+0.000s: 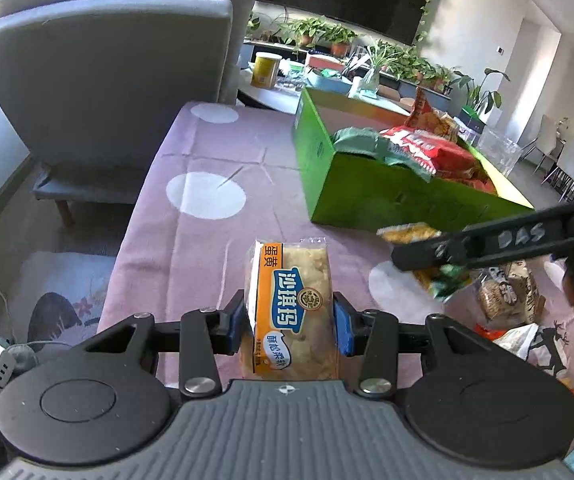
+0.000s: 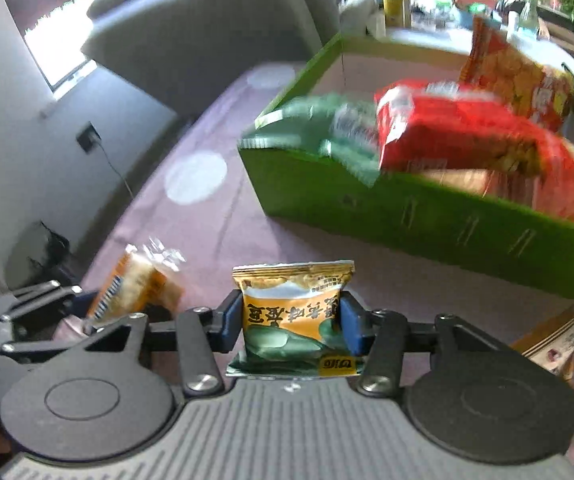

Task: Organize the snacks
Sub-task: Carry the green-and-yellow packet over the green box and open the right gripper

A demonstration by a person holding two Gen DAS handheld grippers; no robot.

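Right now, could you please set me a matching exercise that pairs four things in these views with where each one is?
Things:
1. egg-yolk cake
2. bean packet
3. red bag
4. green box

Places:
A. lying inside the box
B. held in the right claw
C. standing on the purple cloth
D. held in the left claw

Pairs: 1-D, 2-B, 3-A, 4-C
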